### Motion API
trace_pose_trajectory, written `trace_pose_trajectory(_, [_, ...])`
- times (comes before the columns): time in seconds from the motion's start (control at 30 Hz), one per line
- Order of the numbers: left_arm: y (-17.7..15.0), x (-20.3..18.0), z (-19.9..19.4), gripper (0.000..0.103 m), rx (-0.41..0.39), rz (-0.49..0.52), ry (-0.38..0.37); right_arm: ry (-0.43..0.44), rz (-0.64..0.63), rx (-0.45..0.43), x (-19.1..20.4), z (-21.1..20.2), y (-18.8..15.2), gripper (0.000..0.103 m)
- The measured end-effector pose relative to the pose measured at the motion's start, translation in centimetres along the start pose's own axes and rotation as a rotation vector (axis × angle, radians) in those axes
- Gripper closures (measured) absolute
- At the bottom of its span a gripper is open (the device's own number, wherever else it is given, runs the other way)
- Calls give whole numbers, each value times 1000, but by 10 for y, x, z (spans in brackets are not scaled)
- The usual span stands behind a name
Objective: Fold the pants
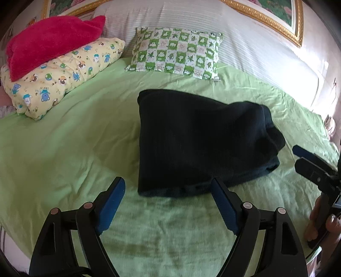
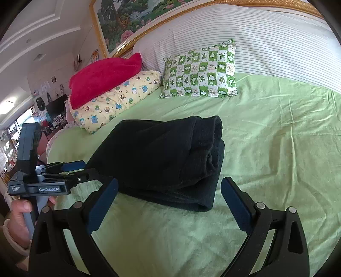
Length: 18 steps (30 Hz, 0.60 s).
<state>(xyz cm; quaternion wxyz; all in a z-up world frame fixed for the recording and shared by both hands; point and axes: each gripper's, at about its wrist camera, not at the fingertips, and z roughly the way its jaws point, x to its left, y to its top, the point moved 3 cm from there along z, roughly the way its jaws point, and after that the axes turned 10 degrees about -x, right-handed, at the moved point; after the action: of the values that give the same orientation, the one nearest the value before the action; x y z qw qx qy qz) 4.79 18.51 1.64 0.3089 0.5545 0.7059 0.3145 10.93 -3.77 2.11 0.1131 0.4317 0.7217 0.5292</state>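
Pants: one dark folded bundle (image 1: 200,142) on the green bed sheet (image 1: 64,149), just ahead of both hand-held grippers; its layers and any waistband are hard to make out.
Left hand-held gripper (image 1: 168,189): fingers apart, empty, tips near the bundle's near edge.
Right hand-held gripper (image 2: 169,187): fingers apart, empty.
Pillows: three beyond the bundle, checked green (image 1: 177,53), yellow cartoon (image 1: 61,76), long striped white (image 1: 255,42).
Red towel (image 1: 51,40): on the yellow pillow.
Picture frame (image 2: 136,23): cut off.

A green-sheeted bed (image 2: 277,132) fills the room, a gold-framed painting (image 2: 132,19) on the wall behind; daylight enters a far window (image 2: 23,119).
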Motion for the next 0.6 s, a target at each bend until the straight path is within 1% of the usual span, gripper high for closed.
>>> trace_pose_trajectory(0.13, [-8, -1, -6, 20, -6, 26, 33, 14, -34, -13, 7, -3, -6, 5])
trace_pose_trajectory(0.3, [-15, 0, -10, 19, -16, 56, 76, 23, -105, -6, 20, -1, -14, 1])
trace_pose_trajectory(0.47, [-21, 2, -8, 18, -14, 65, 103, -9, -131, 34, 22, 9, -22, 1])
trace_pose_trajectory(0.6, [-21, 3, -3, 17, -3, 63, 111, -25, -134, 42, 20, 12, -23, 1])
